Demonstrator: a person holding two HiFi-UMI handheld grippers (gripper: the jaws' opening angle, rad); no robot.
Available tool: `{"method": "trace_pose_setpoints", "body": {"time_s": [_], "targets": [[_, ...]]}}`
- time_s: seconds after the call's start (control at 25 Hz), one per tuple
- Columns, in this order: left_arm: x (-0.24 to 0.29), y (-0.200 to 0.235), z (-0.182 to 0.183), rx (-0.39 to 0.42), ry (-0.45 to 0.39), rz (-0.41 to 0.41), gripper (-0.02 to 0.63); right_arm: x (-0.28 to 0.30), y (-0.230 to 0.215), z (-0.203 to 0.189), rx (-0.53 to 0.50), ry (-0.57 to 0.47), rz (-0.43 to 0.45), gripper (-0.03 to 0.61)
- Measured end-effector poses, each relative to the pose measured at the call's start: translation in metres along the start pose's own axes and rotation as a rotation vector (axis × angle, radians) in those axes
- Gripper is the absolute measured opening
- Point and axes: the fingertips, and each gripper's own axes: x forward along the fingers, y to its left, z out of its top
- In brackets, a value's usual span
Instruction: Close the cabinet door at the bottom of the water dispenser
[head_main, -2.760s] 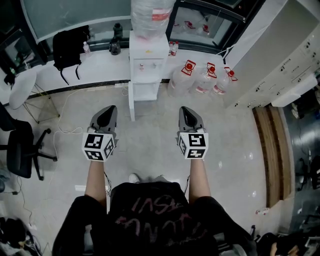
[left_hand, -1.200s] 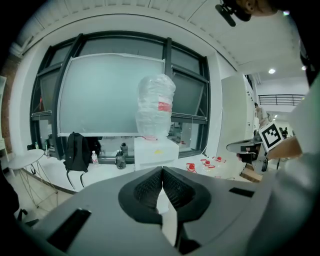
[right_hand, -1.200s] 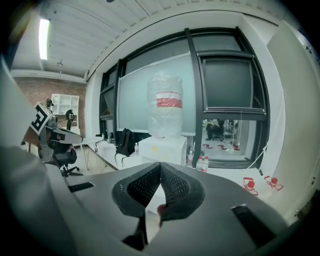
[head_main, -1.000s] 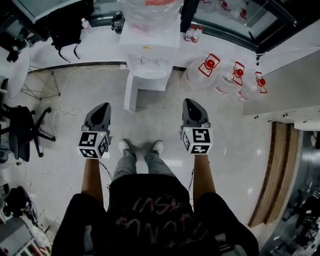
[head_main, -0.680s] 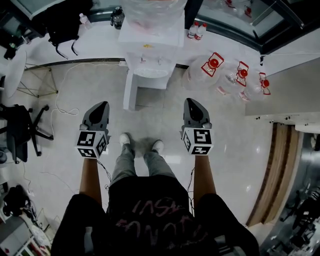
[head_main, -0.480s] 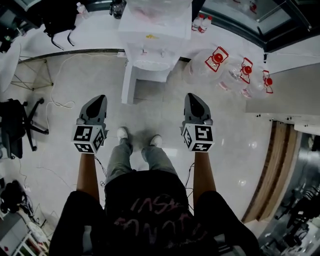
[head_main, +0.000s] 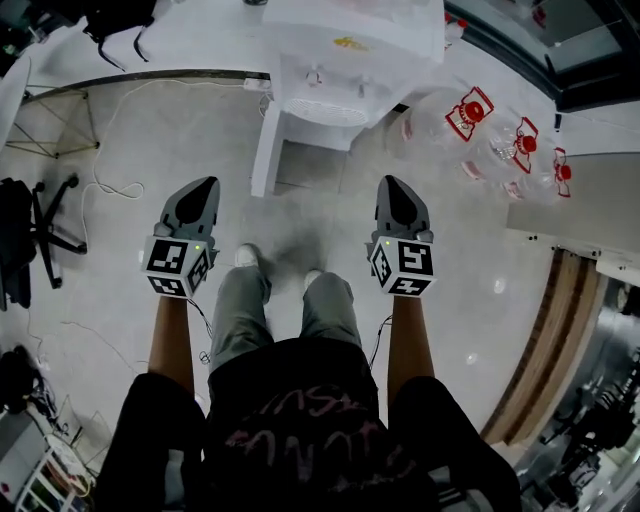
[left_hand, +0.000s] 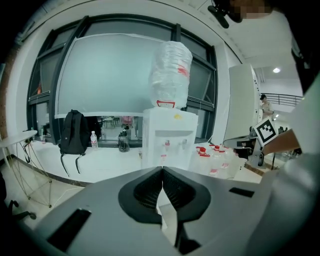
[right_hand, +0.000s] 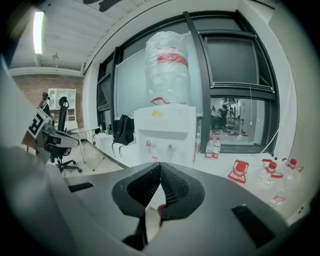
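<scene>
Pale floor tiles (head_main: 470, 300) gleam with a polished, glossy finish around the water dispenser (head_main: 345, 55), its casing smooth white plastic. The cabinet door (head_main: 266, 150) is the same plain white. A clear plastic bottle (left_hand: 171, 70) wrapped in crinkled film tops the unit. The spare bottles (head_main: 505, 150) are clear plastic with red tops. The left gripper (head_main: 207, 184) and right gripper (head_main: 390, 183) have matt grey plastic shells, and their fingers (left_hand: 148, 189) are black and finely ribbed. A black backpack (left_hand: 74, 132) is matt cloth. Wood-grain boards (head_main: 545, 330) edge the floor.
</scene>
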Motion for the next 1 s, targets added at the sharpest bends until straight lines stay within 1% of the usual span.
{"method": "trace_pose_setpoints", "body": {"time_s": [0.28, 0.48, 0.64, 0.76, 1.0], "targets": [[0.038, 0.016, -0.073, 0.006, 0.004, -0.014, 0.014, 0.048, 0.01, -0.069, -0.031, 0.023, 0.029, 0.014], [0.068, 0.022, -0.131, 0.037, 0.021, -0.032, 0.014, 0.08, 0.009, -0.127, -0.035, 0.031, 0.035, 0.014], [0.09, 0.028, -0.18, 0.042, 0.016, -0.043, 0.014, 0.107, 0.007, -0.17, -0.037, 0.02, 0.038, 0.014], [0.107, 0.03, -0.216, 0.058, 0.008, -0.071, 0.014, 0.125, 0.005, -0.201, -0.031, 0.005, 0.034, 0.014], [0.133, 0.029, -0.278, 0.087, -0.002, -0.102, 0.015, 0.157, -0.005, -0.254, -0.055, -0.019, 0.038, 0.014]]}}
